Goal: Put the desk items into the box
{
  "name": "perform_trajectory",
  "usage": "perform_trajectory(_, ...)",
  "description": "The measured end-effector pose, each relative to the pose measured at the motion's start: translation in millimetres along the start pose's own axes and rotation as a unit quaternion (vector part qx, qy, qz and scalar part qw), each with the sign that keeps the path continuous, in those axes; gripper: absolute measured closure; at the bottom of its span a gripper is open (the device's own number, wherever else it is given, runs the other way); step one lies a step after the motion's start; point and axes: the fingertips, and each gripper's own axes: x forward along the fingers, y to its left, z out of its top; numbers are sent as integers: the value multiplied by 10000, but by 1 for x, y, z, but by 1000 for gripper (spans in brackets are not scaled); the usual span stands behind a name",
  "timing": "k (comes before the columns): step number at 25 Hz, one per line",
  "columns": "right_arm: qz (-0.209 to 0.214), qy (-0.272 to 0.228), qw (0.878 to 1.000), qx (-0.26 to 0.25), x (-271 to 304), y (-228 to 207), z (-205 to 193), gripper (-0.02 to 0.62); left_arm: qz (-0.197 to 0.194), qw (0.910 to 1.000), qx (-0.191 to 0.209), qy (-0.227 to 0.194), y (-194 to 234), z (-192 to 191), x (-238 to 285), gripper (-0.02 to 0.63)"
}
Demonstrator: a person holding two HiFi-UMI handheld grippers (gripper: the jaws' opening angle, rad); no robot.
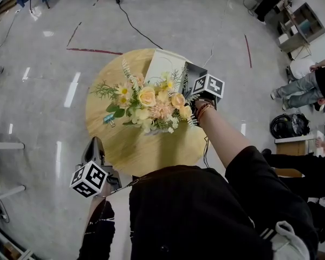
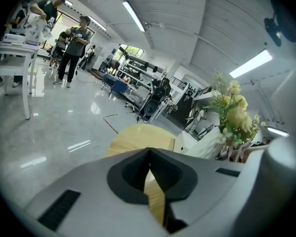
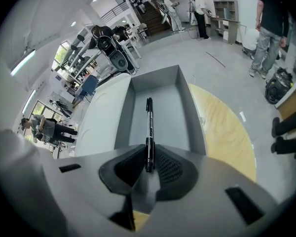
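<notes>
The left gripper is nearest, low at the near left edge of the table. Its jaws are shut tight, with nothing between them. It points across the round wooden table top.

In the middle of the table stands a bunch of flowers, yellow, pink and white with green leaves. A small blue clip lies on the table just beside the flowers, on their left.

Past the flowers, on the far right side of the table, is the right gripper. It points steeply down. Its jaws are closed on a black pen. The pen sticks out from the jaws and into the grey box. I cannot tell if the pen touches the bottom of the box. The box is open, and its white lid stands up along its left side.

Beyond the table is a shiny grey floor.
</notes>
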Motion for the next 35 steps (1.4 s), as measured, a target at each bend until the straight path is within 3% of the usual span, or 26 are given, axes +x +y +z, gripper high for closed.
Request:
perform_trajectory(8,-179,2,9997,-167,1,-2,1,528,77,10000,-34,-8,8,1,-7,597)
perform_trajectory(22,-141,22,9996,-231,1,1,1,518,117,9999,-96,9,8,-6,-19,597)
perform_trajectory(35,763,-82,9970,-139,-12,20,-4,518,97,9999,5,49,-20,-19,-15,597)
